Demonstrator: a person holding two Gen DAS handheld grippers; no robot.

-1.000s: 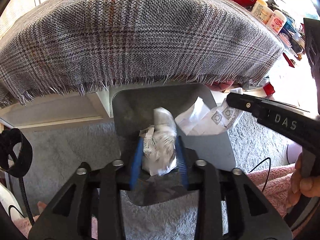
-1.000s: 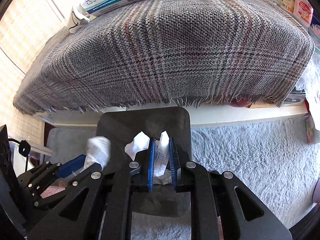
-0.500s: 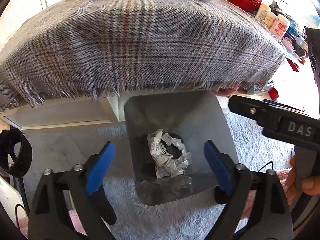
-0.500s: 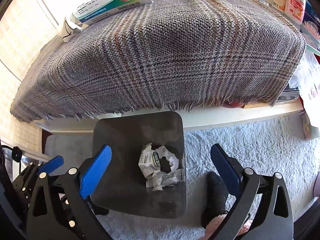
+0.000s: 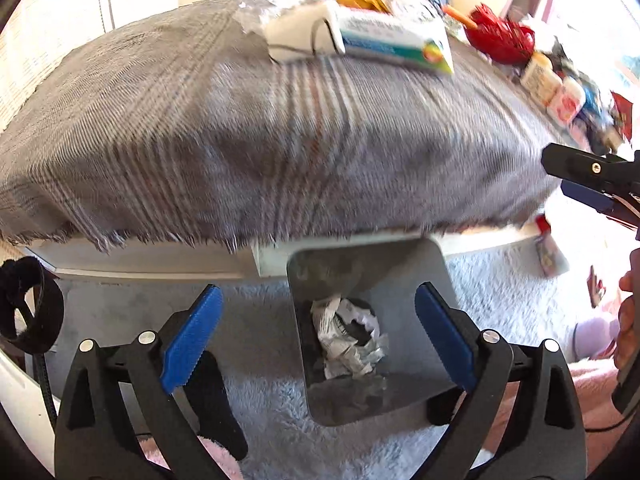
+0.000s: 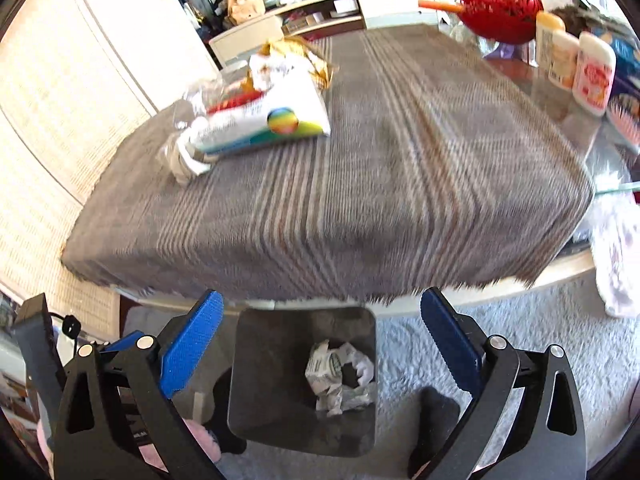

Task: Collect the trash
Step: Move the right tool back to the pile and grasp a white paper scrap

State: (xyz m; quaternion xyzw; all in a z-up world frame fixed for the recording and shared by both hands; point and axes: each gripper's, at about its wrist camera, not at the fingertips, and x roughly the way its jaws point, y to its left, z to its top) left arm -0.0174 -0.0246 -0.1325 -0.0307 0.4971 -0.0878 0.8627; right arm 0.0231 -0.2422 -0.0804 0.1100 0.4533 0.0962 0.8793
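Observation:
A dark grey bin [image 5: 416,280] stands on the rug below the table edge and holds crumpled white paper [image 5: 348,340]; the bin [image 6: 272,360] and paper [image 6: 336,376] also show in the right wrist view. My left gripper [image 5: 316,332] is open and empty above the bin. My right gripper [image 6: 320,340] is open and empty above the bin too. On the plaid-covered table lie a white and green box [image 6: 264,124], a golden wrapper [image 6: 296,56] and clear plastic [image 6: 196,100]; the box [image 5: 392,40] shows in the left wrist view.
A grey plaid cloth [image 6: 360,180] covers the table. A red bowl [image 6: 500,4] and several bottles [image 6: 592,72] stand at the far right. A pale shaggy rug [image 6: 500,320] covers the floor. The right gripper's finger [image 5: 588,180] shows at the right of the left wrist view.
Both grippers opened and dropped their crumpled paper into the bin, then rose, so the tabletop and its box and wrappers have come into view.

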